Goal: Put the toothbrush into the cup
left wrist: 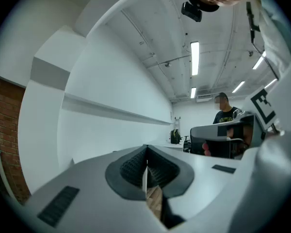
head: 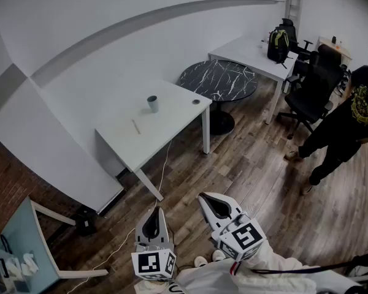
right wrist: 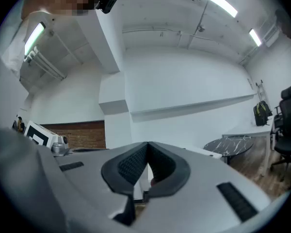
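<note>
In the head view a small grey-green cup (head: 153,103) stands on a white table (head: 172,124) some way ahead. A thin pale toothbrush (head: 135,126) lies flat on the tabletop, to the cup's near left. My left gripper (head: 153,215) and right gripper (head: 210,199) hang low in that view, well short of the table, over the wooden floor. Both point level. In the left gripper view the left gripper (left wrist: 146,152) has its jaws pressed together with nothing between them. The right gripper (right wrist: 148,150) is likewise shut and empty.
A small dark disc (head: 196,101) lies on the table's right part. A round black marble table (head: 218,81) and a second white desk (head: 257,54) with a backpack (head: 278,45) stand behind. Office chairs (head: 313,90) and a person (head: 343,127) are at right. A cable (head: 162,173) trails across the floor.
</note>
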### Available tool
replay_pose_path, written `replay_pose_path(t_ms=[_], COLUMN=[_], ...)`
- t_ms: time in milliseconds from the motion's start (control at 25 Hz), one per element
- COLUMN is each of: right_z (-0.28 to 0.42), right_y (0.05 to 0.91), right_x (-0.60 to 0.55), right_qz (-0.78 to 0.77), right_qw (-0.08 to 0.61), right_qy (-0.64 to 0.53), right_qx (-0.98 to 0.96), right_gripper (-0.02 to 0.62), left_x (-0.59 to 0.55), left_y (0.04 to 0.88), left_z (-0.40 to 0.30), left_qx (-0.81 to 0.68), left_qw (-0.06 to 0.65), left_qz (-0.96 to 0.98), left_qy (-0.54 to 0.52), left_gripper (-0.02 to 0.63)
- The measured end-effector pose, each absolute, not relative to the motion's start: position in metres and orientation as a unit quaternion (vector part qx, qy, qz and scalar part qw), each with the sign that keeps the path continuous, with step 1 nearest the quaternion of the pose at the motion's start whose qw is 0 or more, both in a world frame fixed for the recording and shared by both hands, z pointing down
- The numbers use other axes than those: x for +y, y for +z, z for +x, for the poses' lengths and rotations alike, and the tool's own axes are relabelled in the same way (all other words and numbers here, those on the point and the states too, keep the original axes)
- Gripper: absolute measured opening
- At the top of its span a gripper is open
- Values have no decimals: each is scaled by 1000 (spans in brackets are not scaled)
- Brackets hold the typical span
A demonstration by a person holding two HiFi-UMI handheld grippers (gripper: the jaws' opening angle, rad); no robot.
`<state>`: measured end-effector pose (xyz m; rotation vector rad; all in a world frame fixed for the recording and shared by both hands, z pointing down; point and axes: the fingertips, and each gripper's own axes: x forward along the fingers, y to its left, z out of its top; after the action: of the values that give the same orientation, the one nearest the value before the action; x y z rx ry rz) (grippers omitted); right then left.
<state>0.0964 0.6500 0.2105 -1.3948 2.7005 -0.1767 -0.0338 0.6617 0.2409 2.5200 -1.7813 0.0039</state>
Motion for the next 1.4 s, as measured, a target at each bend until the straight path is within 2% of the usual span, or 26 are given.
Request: replay_pose_path(t_ms=[680, 1400], right_z=[130, 186], right_y=[213, 220], right_x=[597, 565], right_qz=[-483, -482], right_qw=[54, 65], right_qy=[-57, -60], right_qx=[872, 872], right_gripper=[4, 4], left_x=[605, 577], left_y=[238, 244], left_z=[-11, 47], left_qx=[-581, -583], left_qw=[20, 10], left_qz=[814, 812], left_qy=[11, 31], left_gripper=[11, 11])
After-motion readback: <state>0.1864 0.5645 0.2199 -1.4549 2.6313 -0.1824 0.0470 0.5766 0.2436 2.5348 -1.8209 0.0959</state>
